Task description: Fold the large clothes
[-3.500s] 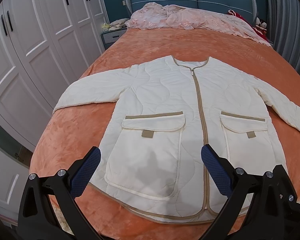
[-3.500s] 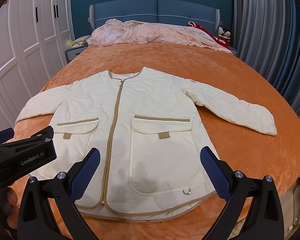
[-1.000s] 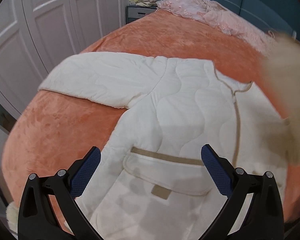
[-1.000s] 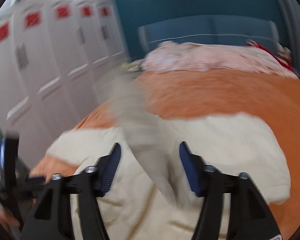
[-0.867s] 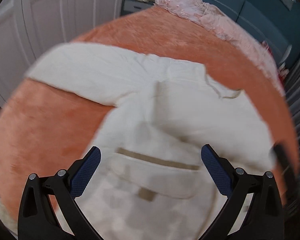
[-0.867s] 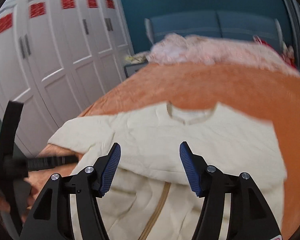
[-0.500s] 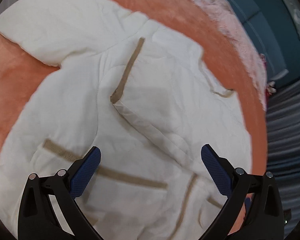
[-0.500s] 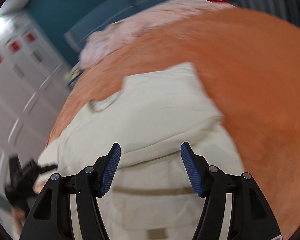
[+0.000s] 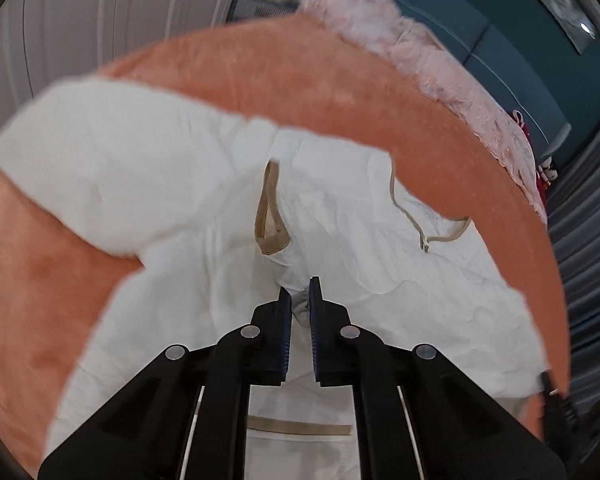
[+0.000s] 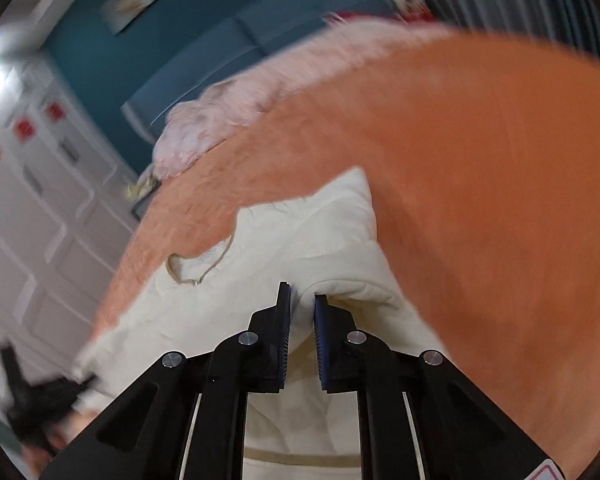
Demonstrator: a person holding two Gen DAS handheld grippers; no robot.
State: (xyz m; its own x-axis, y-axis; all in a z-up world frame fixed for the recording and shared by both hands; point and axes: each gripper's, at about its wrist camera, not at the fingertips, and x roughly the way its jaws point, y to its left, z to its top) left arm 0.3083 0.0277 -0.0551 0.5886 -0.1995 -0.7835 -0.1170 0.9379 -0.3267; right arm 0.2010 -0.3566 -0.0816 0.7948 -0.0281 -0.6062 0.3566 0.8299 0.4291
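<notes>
A cream quilted jacket (image 9: 380, 272) with tan trim lies face up on the orange bedspread (image 9: 292, 80). One sleeve is folded across the chest, its tan cuff (image 9: 270, 216) near the middle. The other sleeve (image 9: 100, 168) stretches out to the left. My left gripper (image 9: 298, 300) is shut, pinching a fold of the folded sleeve just below the cuff. In the right wrist view the jacket (image 10: 300, 236) bunches up at its right edge. There my right gripper (image 10: 302, 300) is closing, its pads pressing a raised fold. The left gripper (image 10: 40, 408) shows as a dark blur at lower left.
A pink quilt (image 9: 420, 60) is heaped at the head of the bed against the blue headboard (image 9: 512, 64). White wardrobe doors (image 10: 28, 216) stand along the left side. Grey curtains (image 9: 588, 240) hang on the right. Bare orange bedspread (image 10: 500, 200) spreads right of the jacket.
Both grippers stood open above the jacket half a second ago. Both have come down and closed on folds of it. Before that, one sleeve was swung across the chest.
</notes>
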